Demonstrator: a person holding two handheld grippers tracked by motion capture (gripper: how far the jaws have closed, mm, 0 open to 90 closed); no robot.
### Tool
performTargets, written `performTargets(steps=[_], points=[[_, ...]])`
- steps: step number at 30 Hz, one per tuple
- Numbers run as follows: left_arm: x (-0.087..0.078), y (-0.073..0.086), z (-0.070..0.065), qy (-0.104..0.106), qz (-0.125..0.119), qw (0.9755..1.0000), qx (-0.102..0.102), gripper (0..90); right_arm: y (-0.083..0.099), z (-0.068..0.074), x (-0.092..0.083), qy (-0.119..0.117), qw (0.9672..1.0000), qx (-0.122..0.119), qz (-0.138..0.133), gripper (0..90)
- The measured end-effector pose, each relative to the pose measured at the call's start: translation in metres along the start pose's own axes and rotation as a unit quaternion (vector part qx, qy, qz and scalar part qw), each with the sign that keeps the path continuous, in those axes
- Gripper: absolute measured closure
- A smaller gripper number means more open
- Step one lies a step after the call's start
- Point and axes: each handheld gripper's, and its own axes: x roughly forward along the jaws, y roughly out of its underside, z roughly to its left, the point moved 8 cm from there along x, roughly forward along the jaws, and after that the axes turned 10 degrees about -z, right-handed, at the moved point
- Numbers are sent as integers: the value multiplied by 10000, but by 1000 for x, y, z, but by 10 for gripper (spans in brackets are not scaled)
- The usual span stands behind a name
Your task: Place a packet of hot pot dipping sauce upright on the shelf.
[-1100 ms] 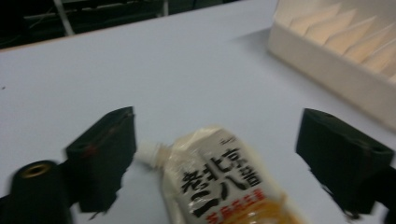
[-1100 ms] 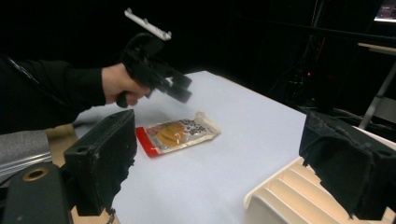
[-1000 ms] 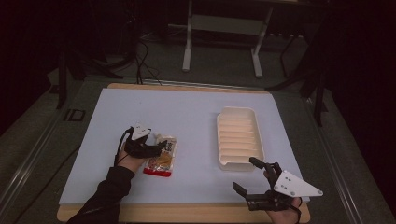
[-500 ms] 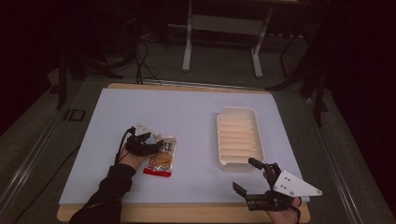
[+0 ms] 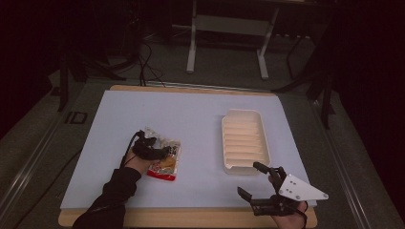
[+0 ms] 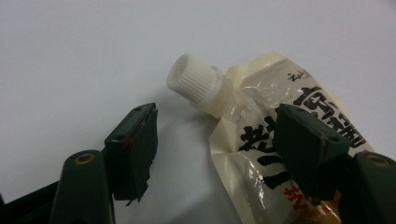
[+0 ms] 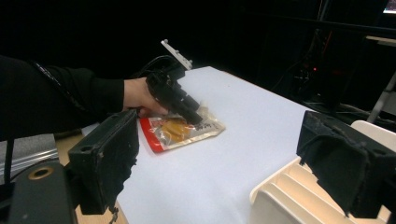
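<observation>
Grasp step in hand: left gripper jaws spread, just reopened slightly, astride glossy cream spouted pouch, white ribbed cap beyond jaws. Closure on pouch neck judged needed next. Right gripper jaws spread, nothing between.

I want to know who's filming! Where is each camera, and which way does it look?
High view: above the person's side, looking forward and down on the table; both forearms and tongs show.
Left gripper view: rides the left tongs, looking along the jaws at the pouch.
Right gripper view: rides the right tongs, facing across the table at the other hand.
Shared: the pouch and the tray.
</observation>
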Motion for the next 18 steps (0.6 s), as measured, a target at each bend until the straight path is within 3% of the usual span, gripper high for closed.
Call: performTargets(steps=[2,5,8,13,14,18], points=[[1,-1,-2,-12,76,9999,100,312,0,0,0,-7,10000,-1,8,128],[1,-1,-2,-19,98,9999,85,317,0,0,0,-12,10000,-7,11,128],[0,-4,-9,189,278,9990,300,451,1,0,1,-31,10000,1,29,131],[0,-6,-12,251,478,9980,314,566,1,1,1,-38,10000,-8,32,131],[-1,-7,-14,250,539,9975,389,607,1,1,1,-37,10000,-11,30,131],[0,-9,-18,238,609,9971,378,794,1,0,0,-33,10000,9,37,131]])
